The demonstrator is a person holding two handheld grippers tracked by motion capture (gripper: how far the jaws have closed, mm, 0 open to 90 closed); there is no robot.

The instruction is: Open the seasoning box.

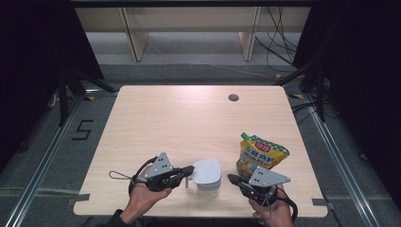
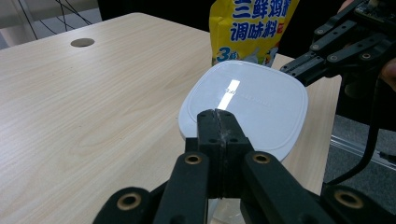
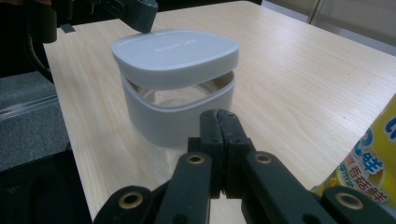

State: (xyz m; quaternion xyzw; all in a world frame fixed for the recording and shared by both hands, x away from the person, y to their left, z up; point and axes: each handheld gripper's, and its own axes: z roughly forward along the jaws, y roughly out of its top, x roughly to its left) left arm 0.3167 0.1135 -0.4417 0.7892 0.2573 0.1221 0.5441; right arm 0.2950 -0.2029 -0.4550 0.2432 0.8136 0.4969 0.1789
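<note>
Though lidded, white container (image 3: 180,93) with clear band

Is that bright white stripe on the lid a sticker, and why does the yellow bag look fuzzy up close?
Left gripper view: the stripe on the lid is glare from a light overhead. Right gripper view: the yellow bag sits at the frame's edge, close and out of focus. High view: evenly lit, dark surroundings.

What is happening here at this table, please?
A person holds a gripper in each hand near the front edge of a wooden table. The left gripper and the right gripper are both shut and hold nothing. Between them stands a white lidded container. A yellow seasoning pouch stands just behind the right gripper.
</note>
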